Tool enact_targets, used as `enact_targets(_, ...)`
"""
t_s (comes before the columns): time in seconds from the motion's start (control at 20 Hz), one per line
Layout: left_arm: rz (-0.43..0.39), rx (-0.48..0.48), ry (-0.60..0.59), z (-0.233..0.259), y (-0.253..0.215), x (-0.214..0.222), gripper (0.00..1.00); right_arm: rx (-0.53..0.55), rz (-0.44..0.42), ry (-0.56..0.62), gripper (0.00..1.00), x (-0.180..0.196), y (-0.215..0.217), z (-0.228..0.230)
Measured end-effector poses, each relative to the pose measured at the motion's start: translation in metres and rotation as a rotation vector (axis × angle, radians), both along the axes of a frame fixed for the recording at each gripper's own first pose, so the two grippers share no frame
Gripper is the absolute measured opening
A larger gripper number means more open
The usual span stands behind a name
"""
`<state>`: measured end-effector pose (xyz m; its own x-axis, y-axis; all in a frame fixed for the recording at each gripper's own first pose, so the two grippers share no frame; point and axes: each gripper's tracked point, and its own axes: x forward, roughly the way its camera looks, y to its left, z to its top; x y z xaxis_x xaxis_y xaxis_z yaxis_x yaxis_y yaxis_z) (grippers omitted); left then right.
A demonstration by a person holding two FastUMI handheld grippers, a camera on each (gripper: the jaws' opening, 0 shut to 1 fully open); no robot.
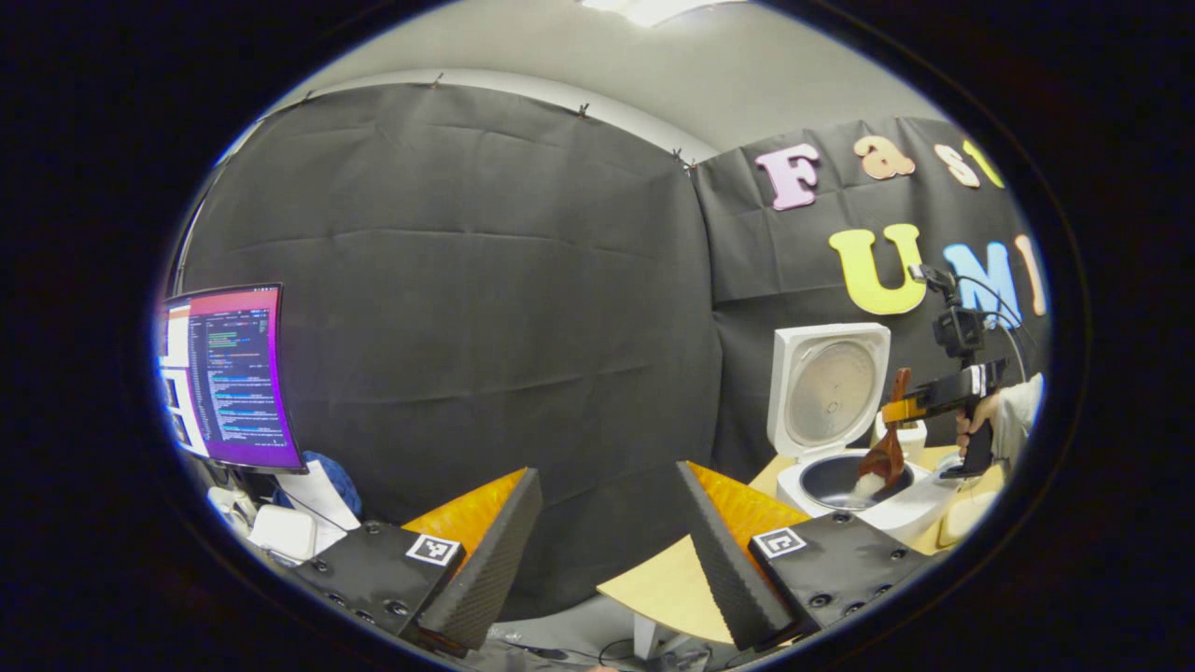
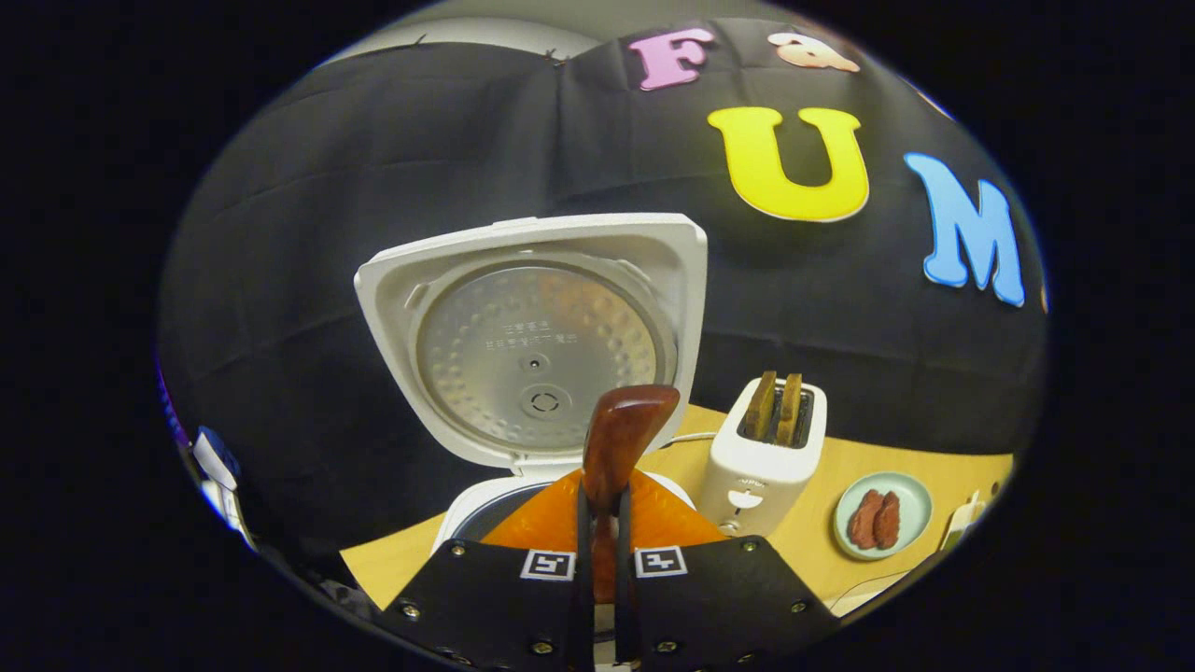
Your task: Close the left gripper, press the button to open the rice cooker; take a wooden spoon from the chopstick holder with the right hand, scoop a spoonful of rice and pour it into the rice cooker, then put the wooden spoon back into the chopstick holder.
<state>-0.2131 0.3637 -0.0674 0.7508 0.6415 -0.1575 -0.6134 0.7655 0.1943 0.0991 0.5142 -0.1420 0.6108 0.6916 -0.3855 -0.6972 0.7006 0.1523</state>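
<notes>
Step in hand: pouring rice. Right gripper (image 2: 597, 551) fingers clamp wooden spoon (image 2: 616, 439) handle; spoon bowl tipped over rice cooker (image 1: 864, 495) pot at 4 o'clock, left gripper view, lid up. Left gripper (image 1: 607, 551) fingers apart, idle. Next: return spoon to chopstick holder.

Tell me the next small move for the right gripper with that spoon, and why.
Probably lift the wooden spoon clear of the rice cooker. The right gripper is shut on its handle, the bowl points down into the pot, and rice lies below it, so the pour looks about done.
</notes>
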Motion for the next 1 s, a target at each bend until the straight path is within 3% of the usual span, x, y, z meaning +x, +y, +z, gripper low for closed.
enact_targets(0.25, -0.009, 0.002, -0.008, 0.001, 0.000, 0.004, 0.93, -0.124, 0.066, -0.244, 0.09, -0.001, -0.003, 0.023)
enact_targets(0.3, -0.011, 0.004, -0.009, 0.002, 0.000, 0.006, 0.98, -0.132, 0.066, -0.277, 0.09, -0.002, -0.004, 0.027)
enact_targets(0.35, -0.012, 0.007, -0.011, 0.004, -0.002, 0.008, 0.92, -0.137, 0.065, -0.308, 0.09, -0.003, -0.005, 0.030)
enact_targets(0.4, -0.014, 0.009, -0.012, 0.004, -0.002, 0.011, 1.00, -0.139, 0.064, -0.332, 0.09, -0.003, -0.009, 0.034)
enact_targets(0.45, -0.016, 0.010, -0.014, 0.005, -0.003, 0.013, 0.98, -0.140, 0.063, -0.348, 0.09, -0.003, -0.005, 0.034)
enact_targets(0.75, -0.049, 0.019, -0.038, 0.019, -0.016, 0.027, 0.96, -0.021, 0.059, -0.309, 0.09, -0.004, -0.005, 0.042)
enact_targets(1.0, -0.121, 0.022, -0.071, 0.036, -0.044, 0.059, 0.94, 0.044, -0.015, -0.297, 0.09, -0.002, -0.016, 0.055)
